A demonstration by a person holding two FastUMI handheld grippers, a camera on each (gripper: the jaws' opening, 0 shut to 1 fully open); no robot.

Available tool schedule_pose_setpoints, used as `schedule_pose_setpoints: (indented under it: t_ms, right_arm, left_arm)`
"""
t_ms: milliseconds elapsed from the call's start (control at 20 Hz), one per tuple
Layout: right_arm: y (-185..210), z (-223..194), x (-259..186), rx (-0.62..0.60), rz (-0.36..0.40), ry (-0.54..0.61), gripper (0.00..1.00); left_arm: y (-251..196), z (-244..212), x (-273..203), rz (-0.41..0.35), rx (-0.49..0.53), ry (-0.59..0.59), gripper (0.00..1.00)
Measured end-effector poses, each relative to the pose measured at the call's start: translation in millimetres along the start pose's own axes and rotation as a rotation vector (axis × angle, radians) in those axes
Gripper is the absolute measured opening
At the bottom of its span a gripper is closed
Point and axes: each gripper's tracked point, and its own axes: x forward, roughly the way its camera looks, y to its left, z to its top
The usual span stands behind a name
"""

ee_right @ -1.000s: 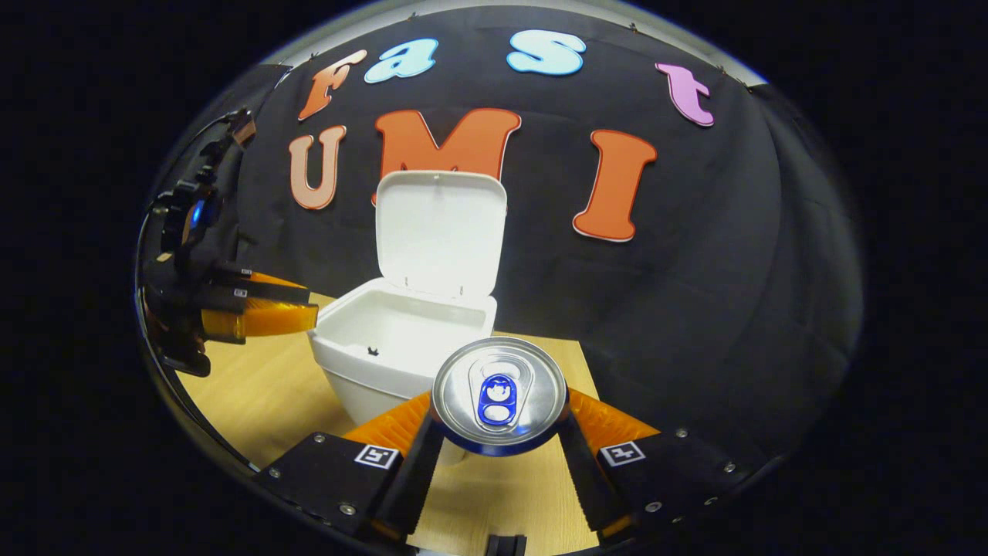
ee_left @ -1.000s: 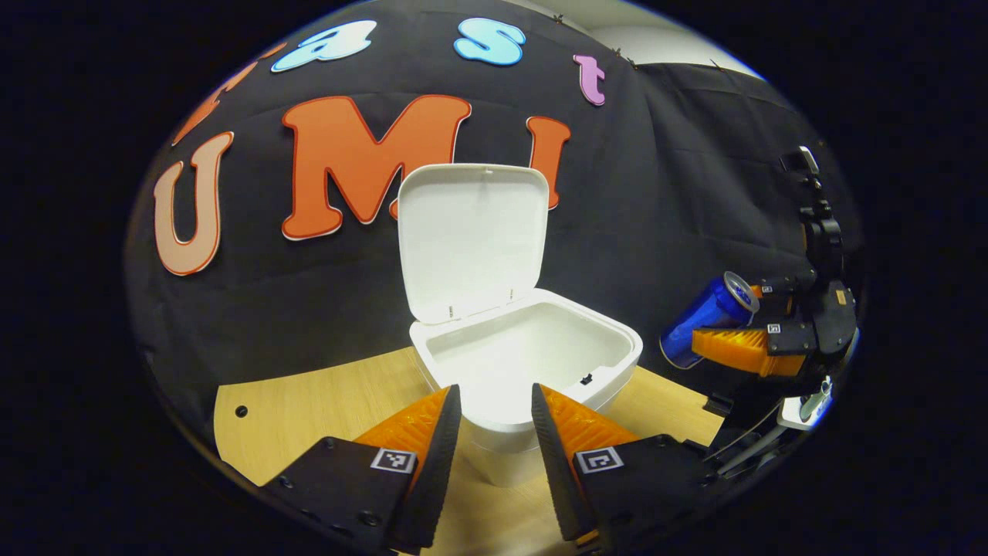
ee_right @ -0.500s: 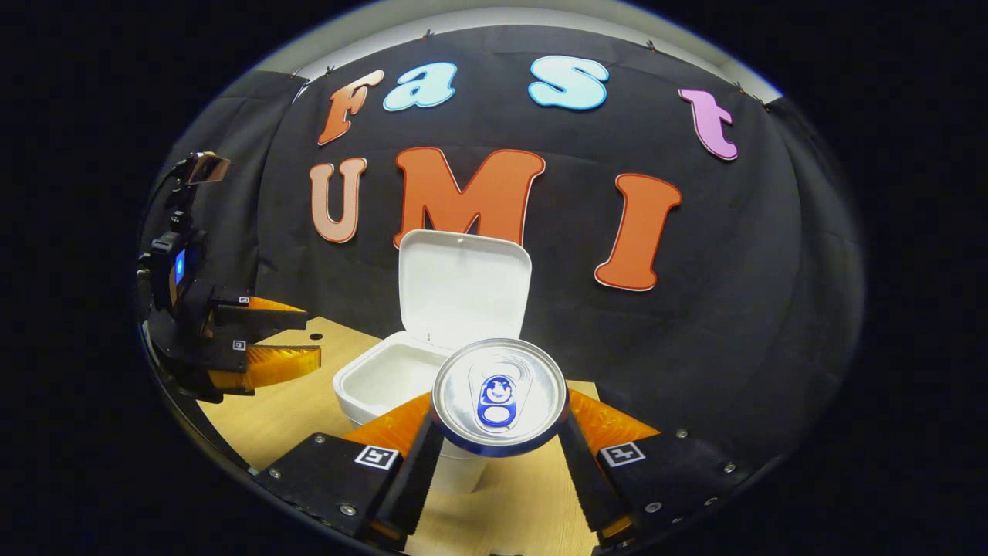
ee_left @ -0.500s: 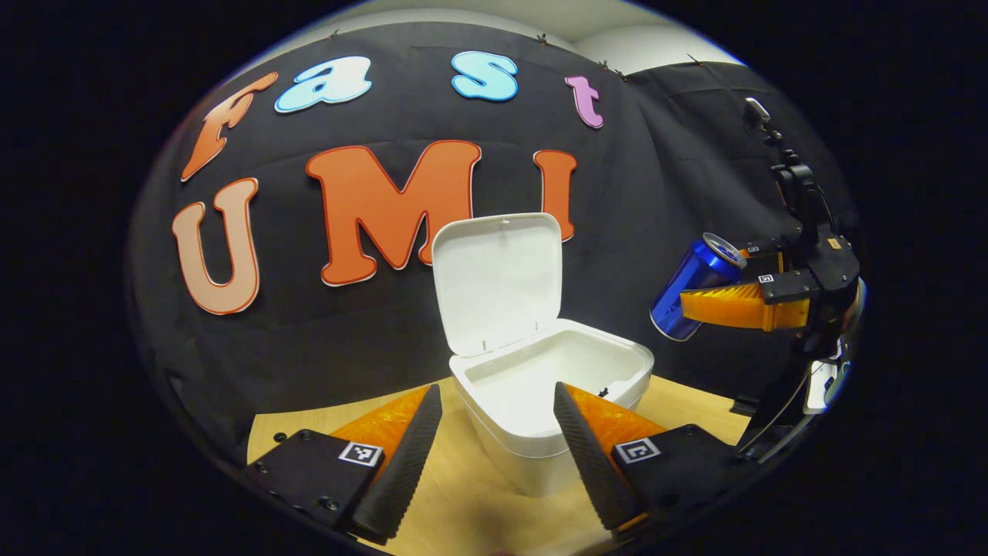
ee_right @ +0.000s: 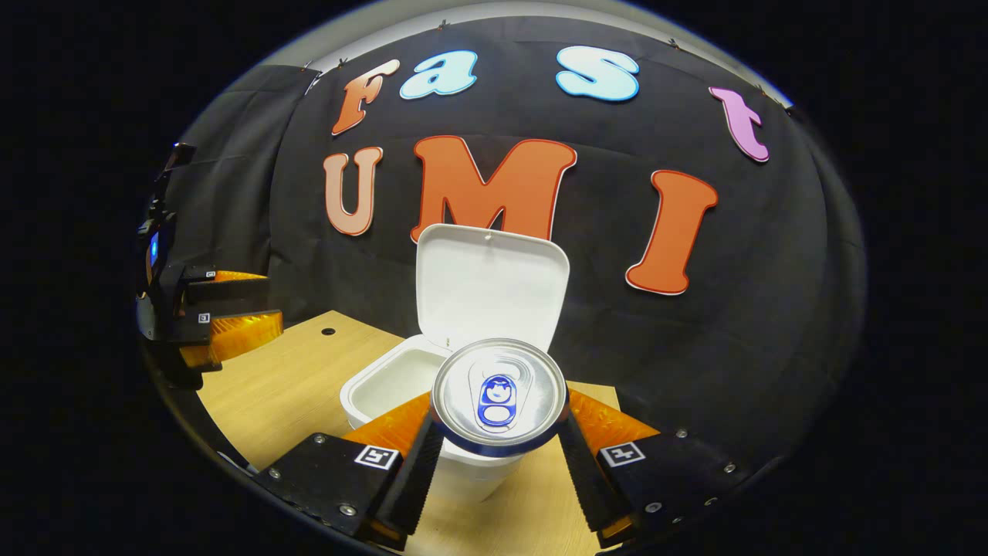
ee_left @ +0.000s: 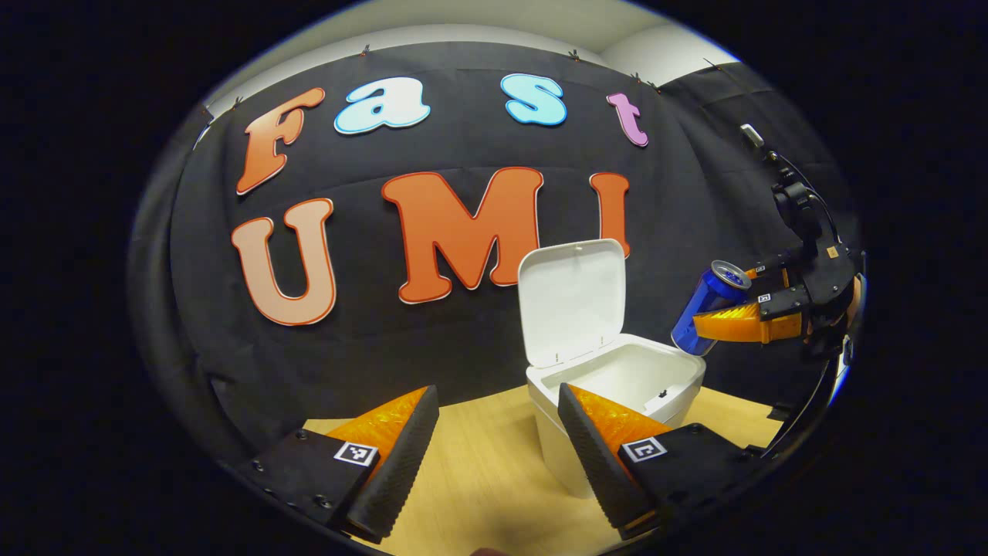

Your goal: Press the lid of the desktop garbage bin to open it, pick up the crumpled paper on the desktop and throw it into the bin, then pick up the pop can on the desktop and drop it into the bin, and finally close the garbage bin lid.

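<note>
The white garbage bin (ee_left: 617, 378) (ee_right: 382, 390) stands on the wooden desktop with its lid (ee_left: 571, 297) (ee_right: 490, 286) raised upright at the back. My right gripper (ee_right: 499, 440) is shut on the blue pop can (ee_right: 499, 395), whose silver top faces the camera, in front of the bin's rim. In the left gripper view that can (ee_left: 708, 306) hangs tilted in the air to the right of the bin, above rim height. My left gripper (ee_left: 498, 440) is open with nothing between its fingers, to the left of the bin. The bin's inside is not visible enough to tell its contents.
The wooden desktop (ee_left: 471, 471) (ee_right: 285, 378) runs under the bin, with a small hole (ee_right: 328, 331) near its far left edge. The black cloth wall stands close behind the bin. The left gripper (ee_right: 220, 328) sits at the far left of the right gripper view.
My left gripper has drawn back and to the left, away from the bin's mouth. My right gripper has lifted the can and brought it nearer the bin.
</note>
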Motion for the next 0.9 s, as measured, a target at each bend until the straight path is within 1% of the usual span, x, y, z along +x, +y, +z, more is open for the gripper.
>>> schedule_pose_setpoints:
  t_ms: [50, 100, 150, 200, 600, 750, 800, 850, 900]
  right_arm:
    - [0.8, -2.5, 3.5, -0.005, 0.002, 0.012, 0.8]
    - [2.6, -3.5, 7.8, -0.007, 0.006, 0.019, 0.8]
    - [4.8, -5.2, 11.5, -0.01, 0.012, 0.029, 0.8]
    - [7.0, -7.2, 15.0, -0.013, 0.016, 0.039, 0.8]
    - [10.9, -32.6, 32.1, -0.027, 0.005, 0.128, 0.8]
    - [11.4, -39.9, 35.0, -0.033, -0.013, 0.157, 0.8]
    - [11.2, -40.5, 37.9, -0.033, -0.022, 0.163, 0.76]
    - [10.3, -40.8, 40.3, -0.03, -0.033, 0.169, 0.81]
    - [8.1, -41.9, 41.0, -0.024, -0.044, 0.175, 0.81]
  left_arm:
    - [8.9, 2.3, -1.9, 0.022, 0.008, -0.006, 0.99]
    - [15.1, 3.4, -4.3, 0.036, 0.01, -0.009, 0.94]
    - [21.2, 4.8, -5.2, 0.049, 0.006, -0.012, 0.93]
    - [26.5, 6.1, -6.3, 0.061, 0.003, -0.012, 0.99]
    - [78.0, 13.3, -20.4, 0.181, -0.058, -0.042, 0.99]
    - [95.4, 2.3, -20.9, 0.199, -0.078, -0.026, 0.99]
    - [98.1, 0.0, -20.6, 0.201, -0.085, -0.021, 0.99]
    - [102.2, -3.6, -20.4, 0.204, -0.094, -0.016, 0.99]
    - [105.6, -6.1, -19.1, 0.202, -0.103, -0.012, 0.99]
